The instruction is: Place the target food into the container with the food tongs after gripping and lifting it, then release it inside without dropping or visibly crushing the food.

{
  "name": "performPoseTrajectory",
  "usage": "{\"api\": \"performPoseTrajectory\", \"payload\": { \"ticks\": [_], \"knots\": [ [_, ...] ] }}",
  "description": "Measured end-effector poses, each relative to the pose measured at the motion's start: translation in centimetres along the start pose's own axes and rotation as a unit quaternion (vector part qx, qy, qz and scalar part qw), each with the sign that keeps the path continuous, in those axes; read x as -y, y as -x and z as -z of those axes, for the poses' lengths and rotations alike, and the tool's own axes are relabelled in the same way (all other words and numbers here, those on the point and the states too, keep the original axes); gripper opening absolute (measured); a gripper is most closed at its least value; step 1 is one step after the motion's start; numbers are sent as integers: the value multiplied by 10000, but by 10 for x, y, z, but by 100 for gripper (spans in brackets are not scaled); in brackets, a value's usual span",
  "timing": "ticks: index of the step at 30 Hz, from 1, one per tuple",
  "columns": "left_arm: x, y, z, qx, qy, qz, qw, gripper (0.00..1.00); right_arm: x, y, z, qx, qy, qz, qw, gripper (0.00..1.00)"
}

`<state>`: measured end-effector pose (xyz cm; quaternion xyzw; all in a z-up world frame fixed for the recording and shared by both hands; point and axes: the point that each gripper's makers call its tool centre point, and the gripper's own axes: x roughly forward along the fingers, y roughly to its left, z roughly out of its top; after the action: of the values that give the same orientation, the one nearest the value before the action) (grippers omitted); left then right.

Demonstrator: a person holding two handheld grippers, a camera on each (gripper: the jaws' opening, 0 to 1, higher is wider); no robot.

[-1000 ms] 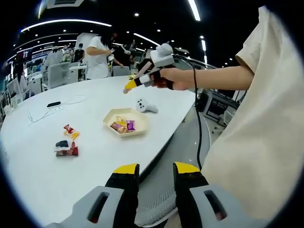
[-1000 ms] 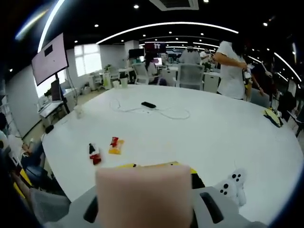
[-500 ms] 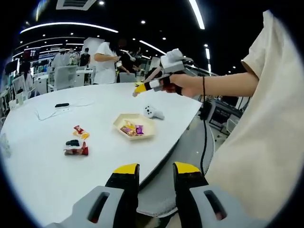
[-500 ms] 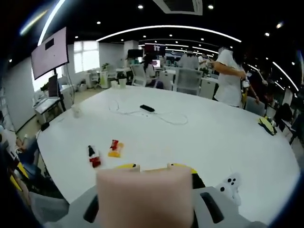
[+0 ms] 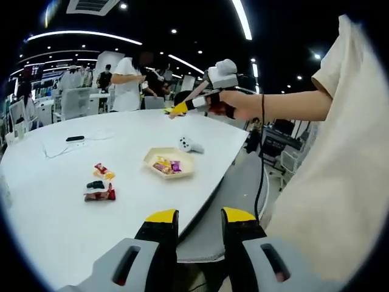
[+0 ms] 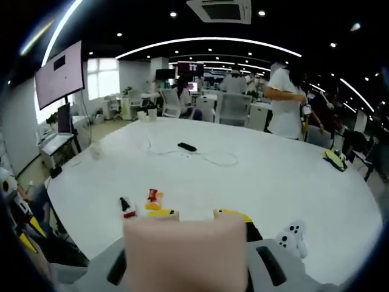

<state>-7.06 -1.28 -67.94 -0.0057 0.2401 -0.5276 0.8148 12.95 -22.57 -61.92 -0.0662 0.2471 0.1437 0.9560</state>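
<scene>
White table (image 5: 73, 213): container (image 5: 169, 163) with snacks; left tongs (image 5: 197, 228) slightly parted, empty; right tongs (image 5: 180, 108) raised, state unclear.

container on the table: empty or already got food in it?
Not empty. In the left gripper view, the shallow container on the white table holds several small wrapped snacks. How many, cannot tell.
</scene>
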Motion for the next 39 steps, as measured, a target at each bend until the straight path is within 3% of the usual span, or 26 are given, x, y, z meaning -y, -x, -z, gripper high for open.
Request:
{"api": "performPoseTrajectory", "payload": {
  "ticks": [8,14,20,23,31,33,35,39],
  "knots": [
    [3,5,2,131,0,337,9993,27,-34,0,-9,10,-74,59,10000,28],
    [2,12,5,7,-171,464,9988,27,-54,-6,-12,63,-47,-41,10000,28],
    [-12,24,3,42,3,235,9997,26,-69,-18,-10,104,-191,-273,9994,29],
    [-13,24,4,43,72,149,9999,25,-80,-27,-6,2,-67,-464,9989,29],
    [-24,15,-5,136,256,-207,9994,25,-102,-62,-37,271,228,-925,9951,29],
    [-25,12,-8,139,278,-229,9993,25,-108,-67,-39,244,293,-1032,9939,29],
    [-26,8,-10,111,253,-255,9993,25,-117,-74,-36,121,835,-1157,9897,29],
    [-31,3,-10,51,247,-307,9992,25,-132,-82,-37,142,748,-1393,9873,29]
  ]
}}
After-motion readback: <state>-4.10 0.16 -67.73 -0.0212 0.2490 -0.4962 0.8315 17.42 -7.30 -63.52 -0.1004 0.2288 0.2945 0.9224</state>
